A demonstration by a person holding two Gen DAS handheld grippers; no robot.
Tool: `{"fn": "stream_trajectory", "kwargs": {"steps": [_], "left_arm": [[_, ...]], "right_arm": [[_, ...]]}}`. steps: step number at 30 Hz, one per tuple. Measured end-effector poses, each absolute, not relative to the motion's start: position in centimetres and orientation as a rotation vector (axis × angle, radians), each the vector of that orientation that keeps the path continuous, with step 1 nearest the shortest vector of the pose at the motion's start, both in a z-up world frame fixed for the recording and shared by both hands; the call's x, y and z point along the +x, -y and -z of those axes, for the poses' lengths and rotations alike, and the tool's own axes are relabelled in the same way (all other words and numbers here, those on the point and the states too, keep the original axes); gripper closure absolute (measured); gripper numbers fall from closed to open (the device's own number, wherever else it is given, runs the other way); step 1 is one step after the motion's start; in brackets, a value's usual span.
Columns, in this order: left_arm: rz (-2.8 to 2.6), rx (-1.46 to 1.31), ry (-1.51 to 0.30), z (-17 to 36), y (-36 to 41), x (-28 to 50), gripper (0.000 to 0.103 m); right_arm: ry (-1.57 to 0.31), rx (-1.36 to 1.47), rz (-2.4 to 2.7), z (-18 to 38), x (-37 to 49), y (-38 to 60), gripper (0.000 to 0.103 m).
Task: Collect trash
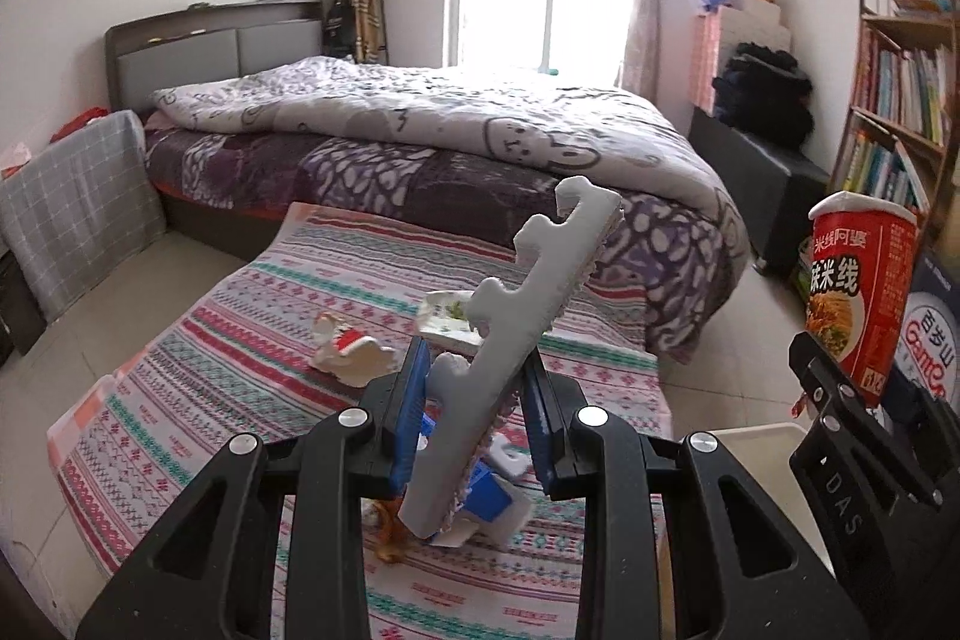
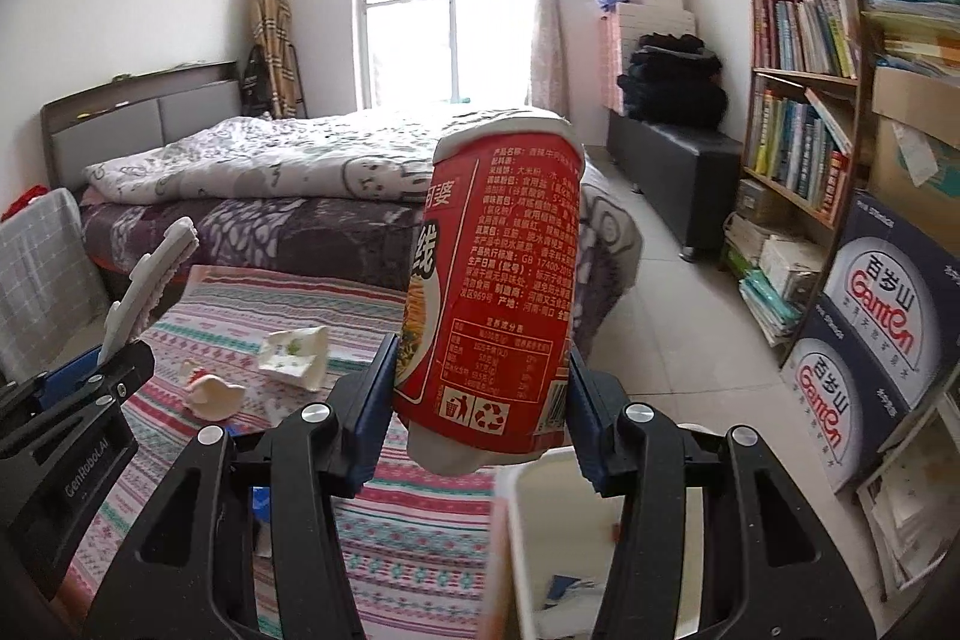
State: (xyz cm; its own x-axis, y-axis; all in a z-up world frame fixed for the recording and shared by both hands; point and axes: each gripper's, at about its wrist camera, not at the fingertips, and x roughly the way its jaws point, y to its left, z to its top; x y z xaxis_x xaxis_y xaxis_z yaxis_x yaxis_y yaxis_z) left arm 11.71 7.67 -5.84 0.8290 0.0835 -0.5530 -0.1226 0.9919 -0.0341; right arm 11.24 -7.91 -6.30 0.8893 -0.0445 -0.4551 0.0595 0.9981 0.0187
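From the left wrist, the left claw [image 1: 474, 424] is clenched on a grey notched foam strip [image 1: 528, 334] above the striped bench cloth [image 1: 240, 370], where a crumpled wrapper [image 1: 447, 319] lies; bare floor [image 1: 102, 298] runs along its left edge.

From the right wrist, the right claw [image 2: 480, 400] grips a red instant rice-noodle cup [image 2: 492, 280] over a white bin [image 2: 540, 538]. Boxes reading "Ganten" [image 2: 882, 316] stand beside the open tiled aisle.

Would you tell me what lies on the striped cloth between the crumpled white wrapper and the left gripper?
In the right wrist view, a small cream figurine lies between the wrapper and the left gripper, on the striped cloth.
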Motion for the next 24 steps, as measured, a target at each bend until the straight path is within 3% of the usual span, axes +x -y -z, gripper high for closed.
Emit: {"fn": "stream_trajectory", "kwargs": {"steps": [11,16,19,24], "left_arm": [[-0.011,-0.004,-0.611,7.1,-1.5,12.5,0.073],[0.032,0.027,-0.62,7.7,1.2,12.7,0.072],[0.054,0.04,-0.625,8.0,2.7,12.7,0.072],[0.092,0.051,-0.642,8.6,5.1,13.1,0.072]], "right_arm": [[-0.557,0.078,0.184,7.3,12.2,14.2,0.051],[-0.563,0.105,0.252,7.5,12.1,16.6,0.025],[-0.544,0.121,0.307,7.3,11.7,18.5,0.015],[-0.546,0.164,0.365,7.5,11.4,21.4,0.01]]}}
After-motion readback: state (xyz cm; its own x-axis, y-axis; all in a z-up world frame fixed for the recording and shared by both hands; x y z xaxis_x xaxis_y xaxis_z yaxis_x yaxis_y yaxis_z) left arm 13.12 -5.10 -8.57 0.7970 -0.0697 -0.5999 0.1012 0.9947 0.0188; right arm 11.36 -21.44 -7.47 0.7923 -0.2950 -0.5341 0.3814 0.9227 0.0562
